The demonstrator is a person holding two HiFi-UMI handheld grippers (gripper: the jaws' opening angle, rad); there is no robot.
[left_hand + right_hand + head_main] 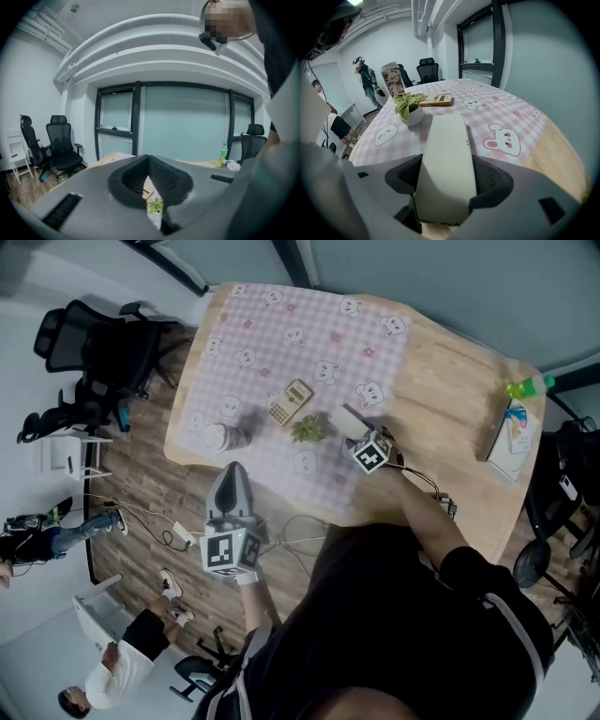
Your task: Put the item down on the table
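Note:
My right gripper [446, 185] is shut on a long flat white box [445, 154], one pad pressing on each long side. The box points away from the jaws, low over the pink checked cloth [501, 112]; whether its far end touches the cloth I cannot tell. In the head view the right gripper [349, 426] and the white box [343, 417] sit over the cloth near the table's front edge. My left gripper [231, 474] hangs off the table's front edge with its jaws together. In its own view the left gripper [149, 182] holds nothing.
A small potted plant [307, 429] stands just left of the box, a calculator [290, 401] behind it, a printed cylinder [225, 437] further left. A green bottle [528, 386] and a carton [511, 437] stand at the wooden table's [450, 381] right end. Office chairs [103, 343] and people are at the left.

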